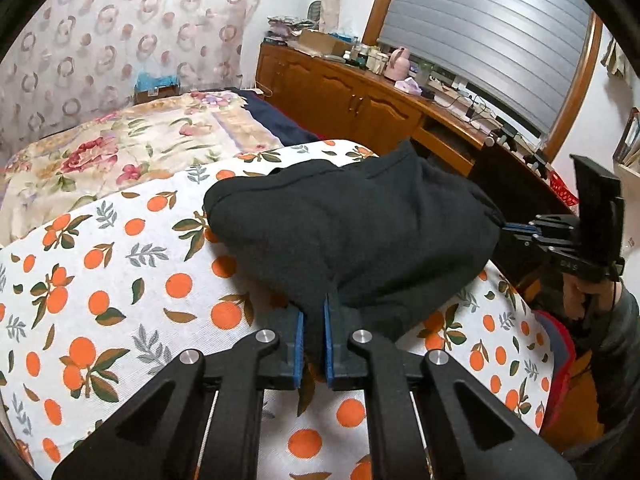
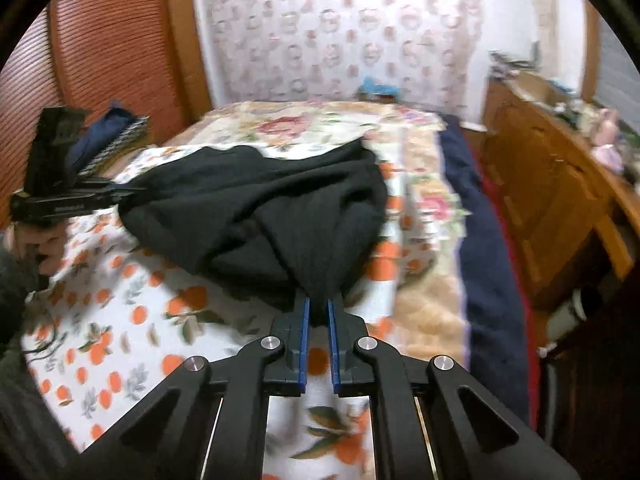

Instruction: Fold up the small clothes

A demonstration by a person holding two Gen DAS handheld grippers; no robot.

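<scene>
A small black knit garment [image 1: 352,232] hangs in folds between both grippers, its far part resting on the orange-print cloth [image 1: 120,280]. My left gripper [image 1: 314,312] is shut on one corner of it. My right gripper [image 2: 317,308] is shut on the opposite corner. The right gripper also shows in the left wrist view [image 1: 508,227], and the left gripper in the right wrist view [image 2: 132,190], each pinching the garment [image 2: 256,208]. The right wrist view is motion-blurred.
The orange-print cloth [image 2: 120,320] covers the near part of a bed with a floral quilt [image 1: 120,148] and a navy sheet edge [image 2: 488,260]. A wooden dresser [image 1: 352,92] with clutter runs along the right. Patterned curtains [image 1: 120,32] hang behind.
</scene>
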